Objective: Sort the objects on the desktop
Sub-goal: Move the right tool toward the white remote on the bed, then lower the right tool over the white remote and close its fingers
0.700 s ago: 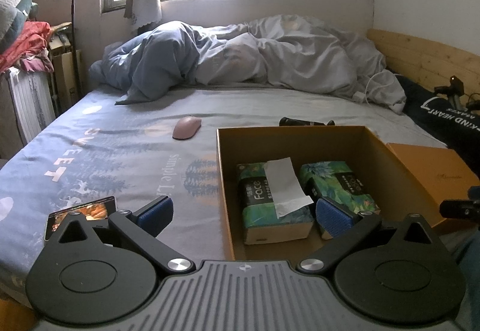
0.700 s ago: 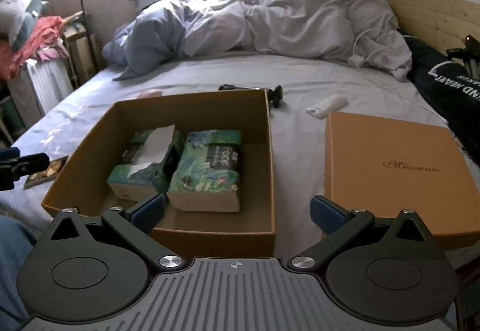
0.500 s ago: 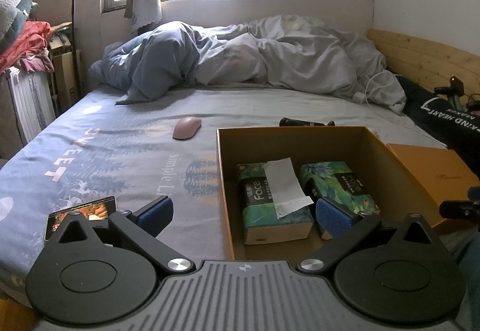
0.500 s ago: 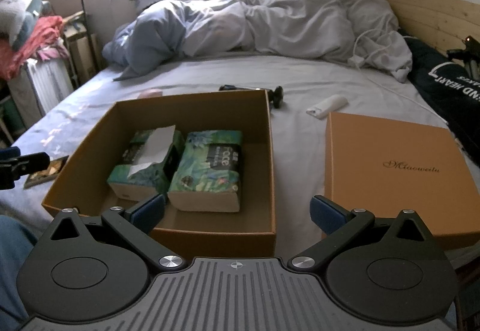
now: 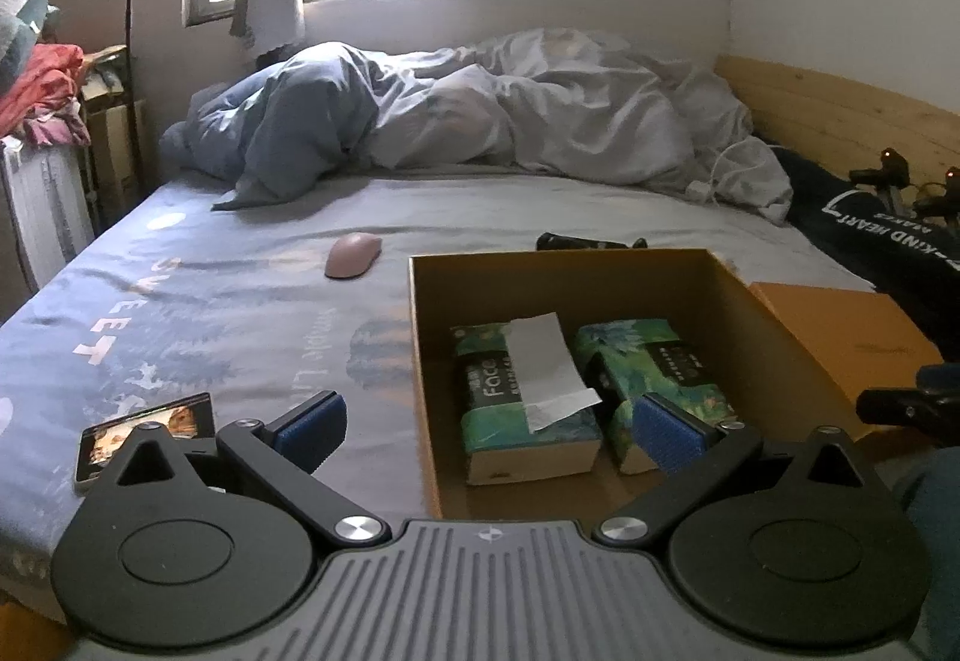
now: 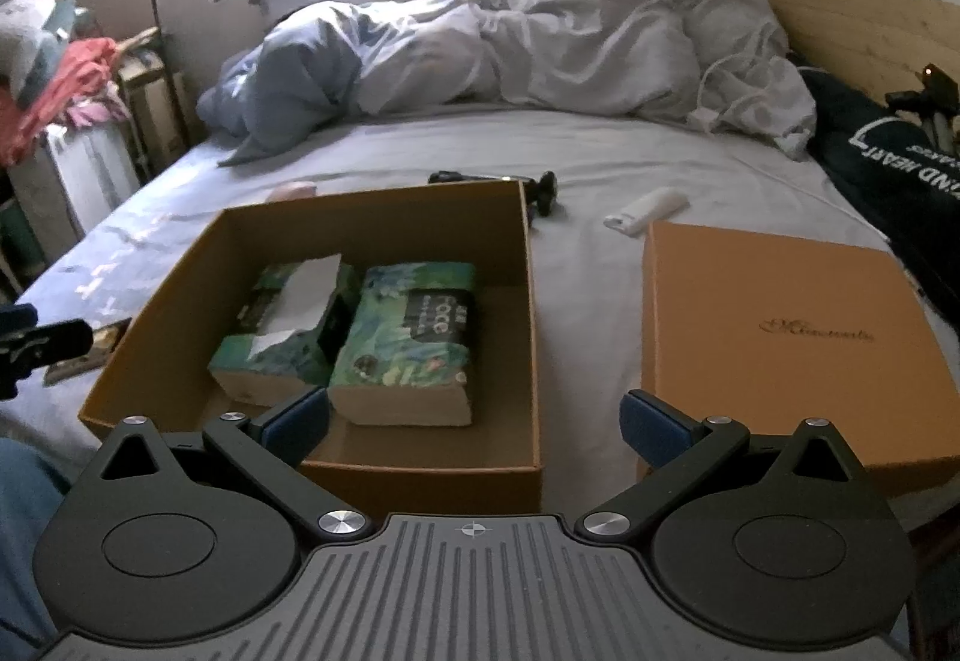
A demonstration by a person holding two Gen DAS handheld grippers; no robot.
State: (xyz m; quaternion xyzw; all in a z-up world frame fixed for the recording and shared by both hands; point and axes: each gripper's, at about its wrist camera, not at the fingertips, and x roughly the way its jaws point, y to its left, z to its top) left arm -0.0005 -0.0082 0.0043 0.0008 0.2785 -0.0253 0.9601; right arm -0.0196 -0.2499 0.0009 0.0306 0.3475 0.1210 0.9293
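A: What's in the box [image 6: 531, 337] so far?

B: Two green tissue packs, side by side on its floor: the opened pack [image 6: 282, 328] with a white sheet sticking up, and the sealed pack [image 6: 411, 352] to its right. The box sits on the bed [image 6: 600, 169], lid off; the lid [image 6: 774, 337] lies flat just beside it on the right

A: And what is left out?

B: A pink mouse [image 5: 353, 254] beyond the box's far left corner, a phone [image 5: 147, 433] near the left edge, a black tool [image 6: 498, 179] just behind the far wall, and a small white bottle [image 6: 647, 210] near the lid's far corner

A: The grippers?

B: Both empty. The left gripper [image 5: 489, 424] has its fingers spread wide, hovering over the box's near-left wall. The right gripper [image 6: 474, 421] is spread wide too, low over the near-right corner of the box

A: So which step is this?

B: I'd judge it's between picks: some items packed, four loose. The phone lies closest to the left gripper, the bottle and tool suit the right. The next move calls for reaching out, lowering the fingers around one item on the soft sheet, closing, then carrying it over the wall into the free right part of the box
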